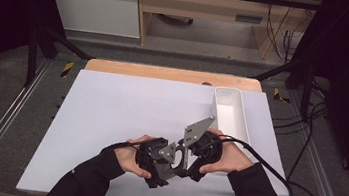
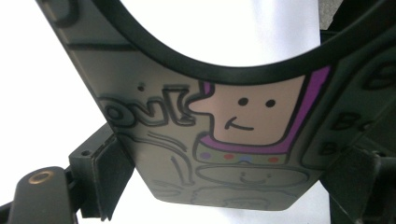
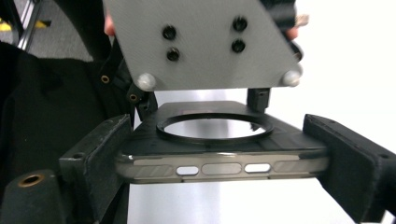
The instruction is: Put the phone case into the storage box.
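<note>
1. Two grippers meet over the near middle of the table, one in each hand. The left gripper (image 1: 156, 169) and the right gripper (image 1: 193, 167) face each other, jaws toward one another.
2. Phone case (image 3: 219, 161): dark, clear-edged, with a round ring on its back and a cartoon face printed on it (image 2: 243, 121). It sits between the two grippers, lifted just off the table.
3. Right gripper, state: jaws drawn in narrow, pressing the case's two opposite ends, so the case is clamped.
4. Left gripper, state: its jaws stand either side of the case; the left pad (image 2: 109, 175) lies close against the edge, but whether both pads press it cannot be told.
5. Step in hand, by judgement: a hand-over or joint hold of the case between the grippers.
6. Next move calls for one gripper to have a sure grip before the other lets go.
7. White tray (image 1: 243, 120): well apart, far right of the white mat (image 1: 110, 115).
</note>
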Motion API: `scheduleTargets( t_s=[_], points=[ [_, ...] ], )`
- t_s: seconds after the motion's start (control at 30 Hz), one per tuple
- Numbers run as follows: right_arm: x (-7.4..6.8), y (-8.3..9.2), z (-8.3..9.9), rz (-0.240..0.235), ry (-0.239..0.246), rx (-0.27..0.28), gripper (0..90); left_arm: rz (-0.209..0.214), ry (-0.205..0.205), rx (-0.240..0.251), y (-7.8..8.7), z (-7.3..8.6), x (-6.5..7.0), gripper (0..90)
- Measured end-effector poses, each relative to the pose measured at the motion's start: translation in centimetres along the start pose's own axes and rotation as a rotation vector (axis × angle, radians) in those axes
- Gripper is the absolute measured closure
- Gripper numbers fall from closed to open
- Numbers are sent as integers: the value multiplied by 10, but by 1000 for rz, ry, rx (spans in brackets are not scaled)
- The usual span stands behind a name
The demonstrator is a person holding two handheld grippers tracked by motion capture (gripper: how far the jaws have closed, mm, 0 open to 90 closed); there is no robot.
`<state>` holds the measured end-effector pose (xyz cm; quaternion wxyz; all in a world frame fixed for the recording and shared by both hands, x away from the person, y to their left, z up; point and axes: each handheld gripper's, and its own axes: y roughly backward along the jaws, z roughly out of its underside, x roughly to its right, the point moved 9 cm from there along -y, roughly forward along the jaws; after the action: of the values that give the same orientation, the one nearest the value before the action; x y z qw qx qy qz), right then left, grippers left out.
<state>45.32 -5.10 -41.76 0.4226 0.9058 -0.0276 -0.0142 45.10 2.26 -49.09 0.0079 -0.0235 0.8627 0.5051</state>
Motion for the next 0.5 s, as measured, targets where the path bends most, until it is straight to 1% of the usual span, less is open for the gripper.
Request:
scheduleTargets(
  t_s=[0.03,0.07,0.13,0.23,0.37,0.5],
  points=[
    [0,2,-1,2,1,10,88,-5,4,2,0,1,0,116],
    [-1,3,-2,-2,-6,19,77,0,5,4,0,2,0,116],
    [0,8,-3,15,-7,36,70,1,14,14,0,3,-1,116],
    [1,14,-5,23,-14,58,47,-5,17,25,2,4,-2,116],
    [2,23,-6,49,-24,96,36,-4,24,41,5,4,-2,116],
    [4,34,-5,68,-42,152,32,-11,29,68,9,4,-4,115]
  ],
)
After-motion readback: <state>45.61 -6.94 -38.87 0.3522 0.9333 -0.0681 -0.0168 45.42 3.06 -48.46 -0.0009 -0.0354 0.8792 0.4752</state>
